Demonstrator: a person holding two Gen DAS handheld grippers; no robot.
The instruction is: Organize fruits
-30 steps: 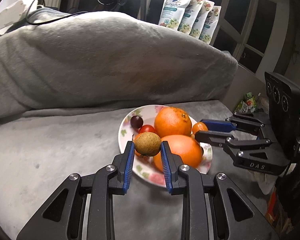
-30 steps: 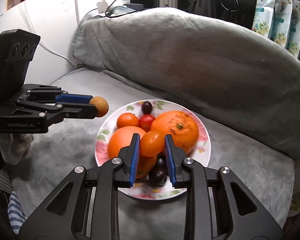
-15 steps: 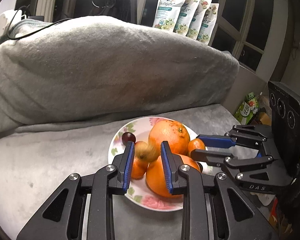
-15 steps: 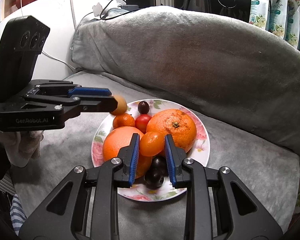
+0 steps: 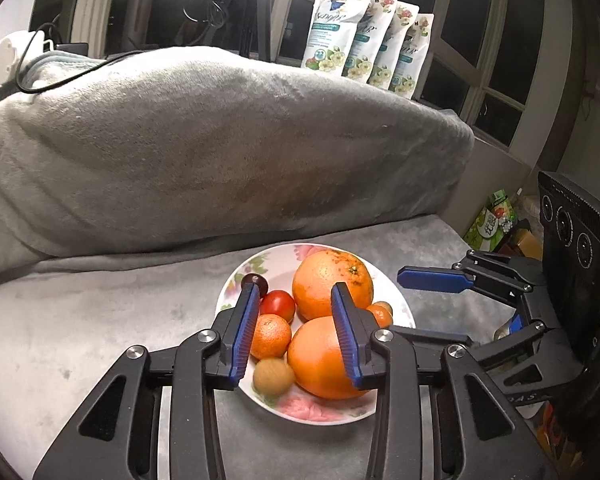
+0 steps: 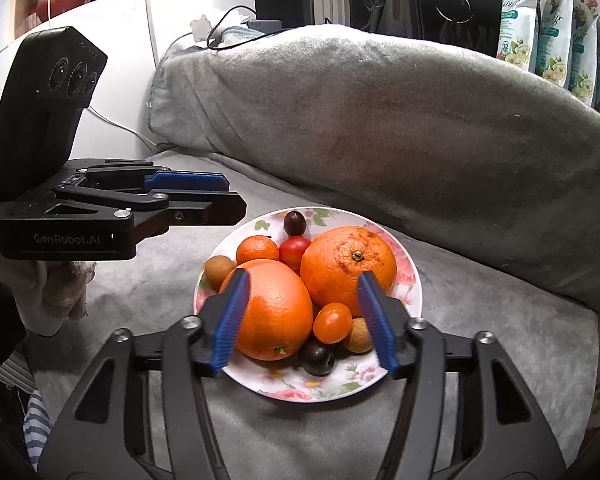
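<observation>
Two grippers hang over a floral plate (image 6: 414,280) on a grey blanket (image 5: 80,320), both with jaws opening and nothing pinched between the pads. Left gripper (image 5: 294,334) is parted a little above the near rim, where a brown fruit (image 5: 273,376) lies loose beside a mandarin (image 5: 270,334) and a big orange (image 5: 320,356); right gripper (image 6: 306,320) is spread wider, with a small orange tomato (image 6: 333,322) resting free on the plate between its fingers. Two large oranges, a red tomato (image 6: 294,252), dark grapes (image 6: 294,222) and another brown fruit (image 6: 358,336) also sit on the plate.
</observation>
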